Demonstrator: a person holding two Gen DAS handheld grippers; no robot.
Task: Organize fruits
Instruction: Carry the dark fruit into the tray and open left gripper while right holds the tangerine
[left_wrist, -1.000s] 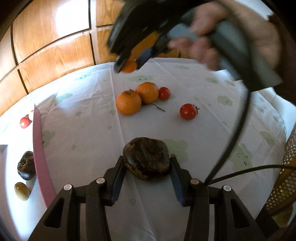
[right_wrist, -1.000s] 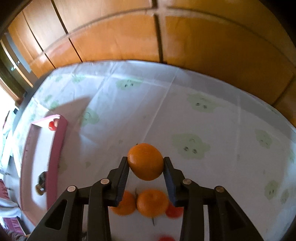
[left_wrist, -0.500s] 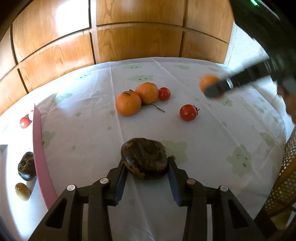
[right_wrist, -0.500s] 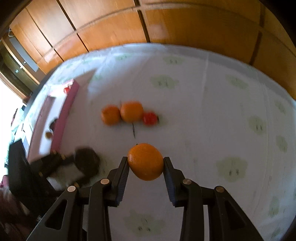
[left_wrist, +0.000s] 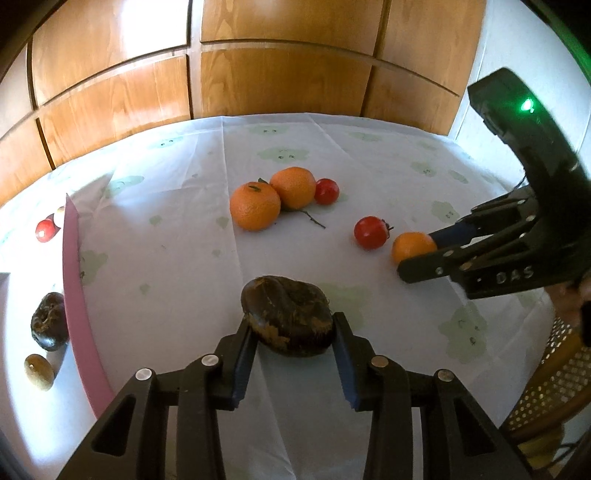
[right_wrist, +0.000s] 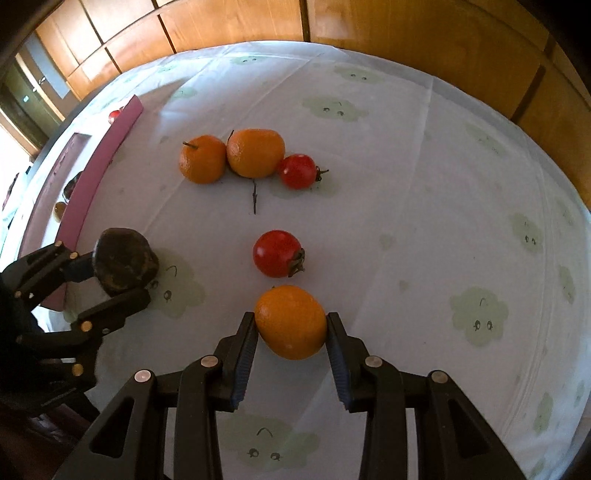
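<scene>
L claw (left_wrist: 291, 354) is clamped on a dark wrinkled fruit (left_wrist: 288, 319), pads pressing both its flanks; the fruit's long axis runs across the jaws, side to side; whether it sits on the tablecloth (left_wrist: 177, 266) or just above it, can't tell. R claw (right_wrist: 291, 343) grips an orange (right_wrist: 290, 321) the same way, pads on either side, just beside a red tomato (right_wrist: 277, 253) that lies straight ahead of the fingertips. Farther on, two more oranges (right_wrist: 255, 152) and a 2nd tomato (right_wrist: 297, 171) touch in a row. The relation that matters, imo: the pink-rimmed tray (left_wrist: 74, 258) lies to the L claw's left, w/ another dark fruit (left_wrist: 48, 321), a small brown one (left_wrist: 38, 371) and a red one (left_wrist: 45, 230) already beyond its rim; so the dark fruit probably goes sideways over that rim to join its like, and the L hand is the nearer one. R claw is well apart from the tray, on the far side of the loose tomato; its orange looks bound for a spot w/ the others, though where exactly I can't say.
</scene>
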